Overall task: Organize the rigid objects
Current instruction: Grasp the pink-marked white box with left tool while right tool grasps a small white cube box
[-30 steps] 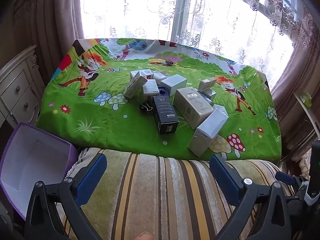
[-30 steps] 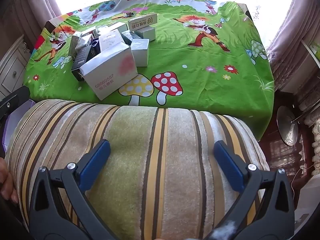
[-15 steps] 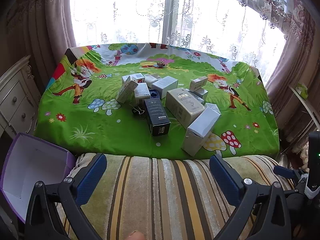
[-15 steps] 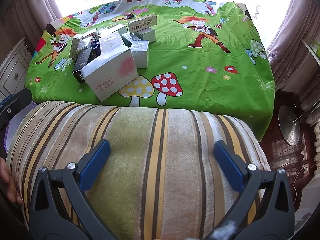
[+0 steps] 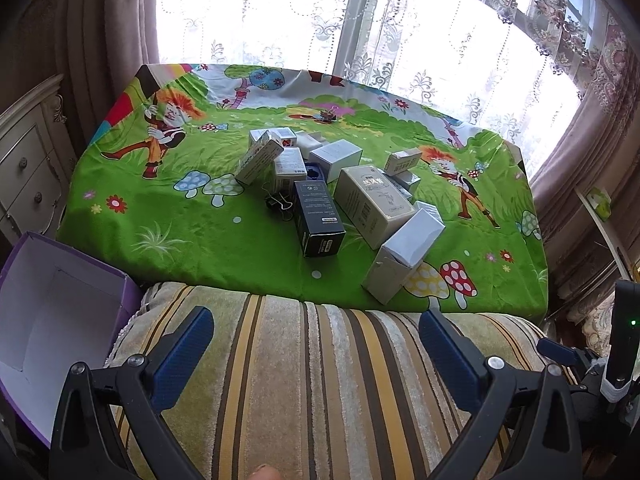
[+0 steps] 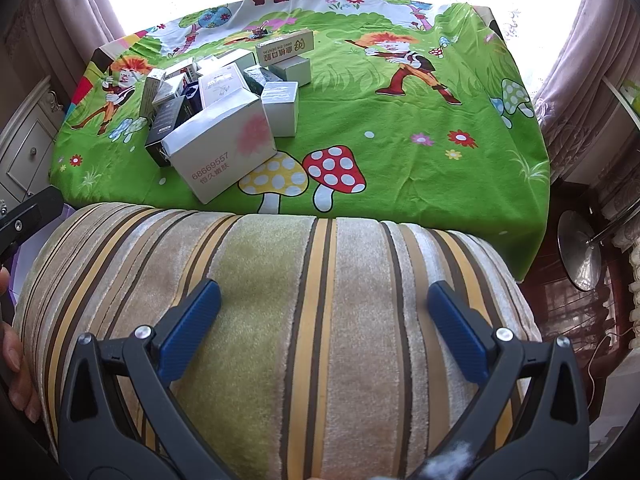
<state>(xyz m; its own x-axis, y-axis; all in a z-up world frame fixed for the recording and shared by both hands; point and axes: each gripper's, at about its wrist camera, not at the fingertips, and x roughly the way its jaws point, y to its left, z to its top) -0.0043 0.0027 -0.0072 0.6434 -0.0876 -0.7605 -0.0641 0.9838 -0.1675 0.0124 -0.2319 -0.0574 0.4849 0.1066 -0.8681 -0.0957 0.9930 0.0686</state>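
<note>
Both jaws wide, seemingly empty.

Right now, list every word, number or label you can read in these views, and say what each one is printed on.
"68669557": pink digits on the near face of the big white box; the Chinese line under it is too blurred to read.
"ZHI DENTAL": on the long beige box, partly legible; its larger Chinese characters are unclear.
Black box: fine print too small to read.
Tan box: Chinese title blurred.
Other boxes: nothing readable.

Spread fingers [image 6: 188,326] above striped cushion [image 6: 280,300]; boxes [image 6: 224,112] on green tablecloth [image 6: 400,120].
</note>
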